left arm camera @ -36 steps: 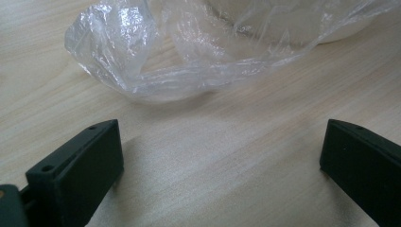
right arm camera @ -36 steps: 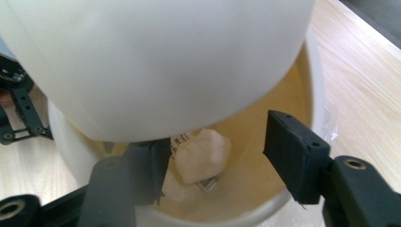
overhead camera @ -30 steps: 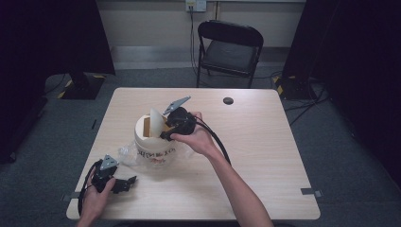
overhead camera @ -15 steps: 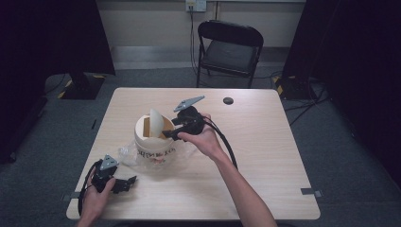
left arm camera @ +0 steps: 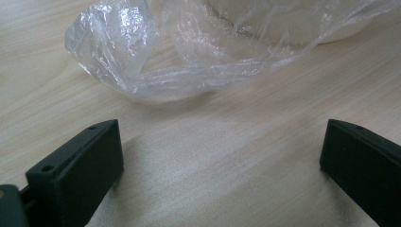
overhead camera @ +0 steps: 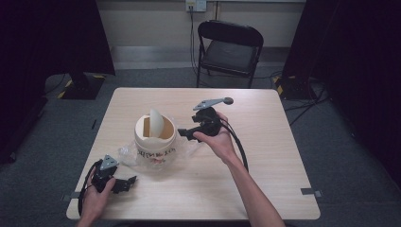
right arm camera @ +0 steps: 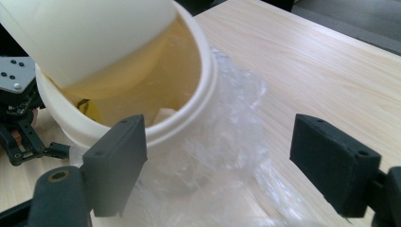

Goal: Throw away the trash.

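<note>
Right hand-held gripper: jaws just been opening, now wide, nothing between, just right of cream bucket. Bucket mid-bench, lid tilted inside rim, clear plastic bag around base. Left hand-held gripper open, empty, near bag.

High view looked forward and down over the whole table. Left gripper view sat low, close to the plastic bag. Right gripper view faced the bucket closely. Both gripper views shared the bag.
</note>
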A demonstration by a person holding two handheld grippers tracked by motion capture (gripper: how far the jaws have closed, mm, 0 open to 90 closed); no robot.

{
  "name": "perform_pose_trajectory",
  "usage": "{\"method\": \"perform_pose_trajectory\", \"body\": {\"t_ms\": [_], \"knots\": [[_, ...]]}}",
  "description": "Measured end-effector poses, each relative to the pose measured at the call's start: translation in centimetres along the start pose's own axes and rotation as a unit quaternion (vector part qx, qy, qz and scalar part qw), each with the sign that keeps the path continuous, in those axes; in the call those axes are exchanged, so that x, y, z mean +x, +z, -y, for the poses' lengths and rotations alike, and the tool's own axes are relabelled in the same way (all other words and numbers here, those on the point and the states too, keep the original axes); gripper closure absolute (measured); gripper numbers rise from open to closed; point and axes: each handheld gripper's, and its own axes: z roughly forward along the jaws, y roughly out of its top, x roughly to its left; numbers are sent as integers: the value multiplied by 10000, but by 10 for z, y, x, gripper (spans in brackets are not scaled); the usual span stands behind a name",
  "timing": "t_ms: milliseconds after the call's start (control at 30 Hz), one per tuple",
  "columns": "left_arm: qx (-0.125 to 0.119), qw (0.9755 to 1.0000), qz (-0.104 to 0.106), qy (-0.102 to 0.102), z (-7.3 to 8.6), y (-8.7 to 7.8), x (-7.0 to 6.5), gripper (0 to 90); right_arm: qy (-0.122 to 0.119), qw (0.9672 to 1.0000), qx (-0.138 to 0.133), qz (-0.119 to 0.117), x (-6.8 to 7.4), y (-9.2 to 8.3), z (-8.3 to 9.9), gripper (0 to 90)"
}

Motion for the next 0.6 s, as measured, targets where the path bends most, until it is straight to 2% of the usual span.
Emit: {"method": "perform_pose_trajectory", "body": {"t_ms": [133, 233, 333, 467, 600], "knots": [[-1, 10000, 2, -3, 0, 0, 0, 0, 133, 9998, -72, 103, -7, -12, 9, 147], [-6, 10000, 3, -14, 0, 0, 0, 0, 133, 9994, -51, 330, -7, -19, 18, 143], [-8, 10000, 1, -18, 0, 0, 0, 0, 250, 9989, -67, 380, -10, -24, 29, 144], [1, 10000, -2, -8, 0, 0, 0, 0, 429, 9969, 64, 659, -15, -33, 43, 144], [-6, 10000, -1, -17, 0, 0, 0, 0, 567, 9953, 26, 780, -21, -46, 55, 144]]}}
